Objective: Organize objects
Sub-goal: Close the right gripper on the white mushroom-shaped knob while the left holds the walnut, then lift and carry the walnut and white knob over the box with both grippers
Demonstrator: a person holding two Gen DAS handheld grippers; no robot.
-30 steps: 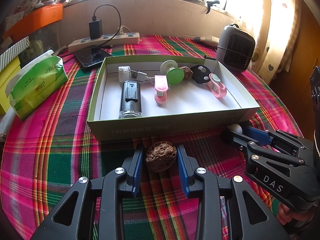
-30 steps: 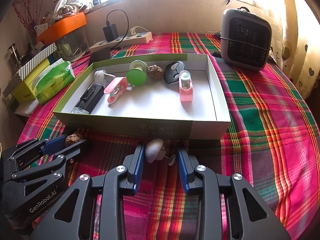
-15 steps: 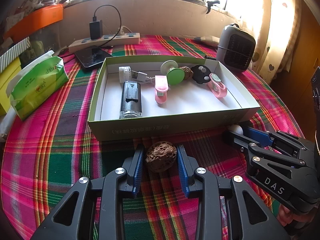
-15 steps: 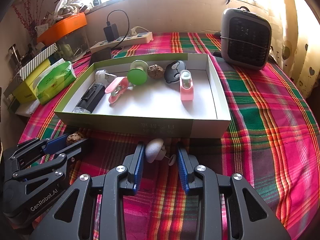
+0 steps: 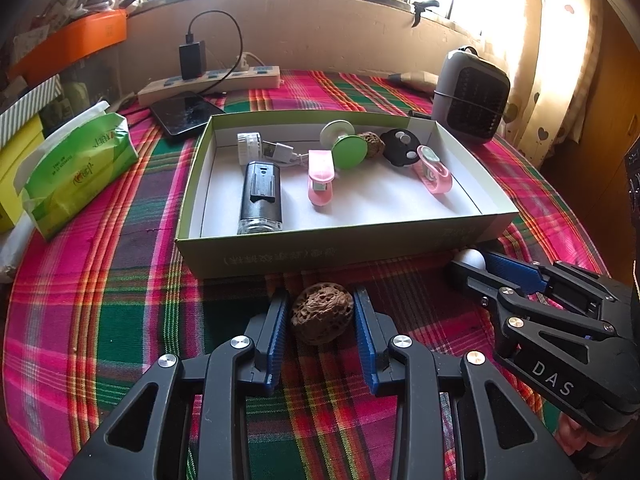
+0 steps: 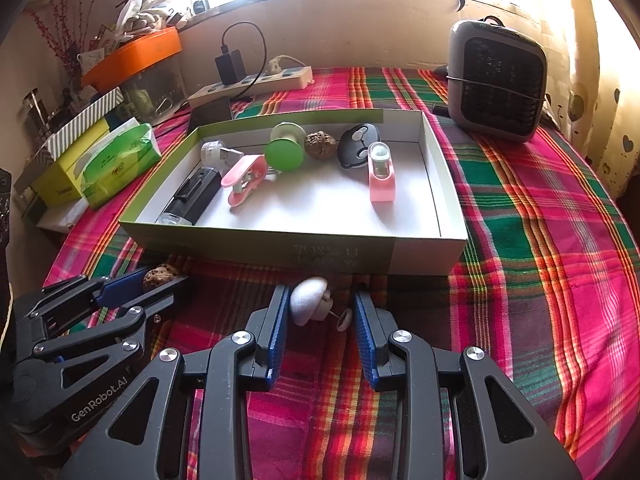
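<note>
A wrinkled brown walnut point(image 5: 322, 314) fills the gap between the blue pads of my left gripper point(image 5: 320, 293), which is shut on it just in front of the box. My right gripper point(image 6: 320, 294) is shut on a small white mushroom-shaped knob point(image 6: 308, 304): its cap lies against the left pad and its pin end points toward the right pad. The green-sided cardboard box point(image 5: 340, 254) holds a second walnut point(image 5: 370, 142), two pink clips, a green disc, a black key fob, a black device and a white plug. Each gripper shows in the other's view: the left gripper point(image 6: 160, 276), the right gripper point(image 5: 470, 261).
A grey heater point(image 6: 496, 84) stands behind the box at the right. A power strip point(image 5: 208, 80) with a charger and a dark phone point(image 5: 186, 114) lie at the back. A green tissue pack point(image 5: 76, 168) sits left of the box. Plaid cloth covers the round table.
</note>
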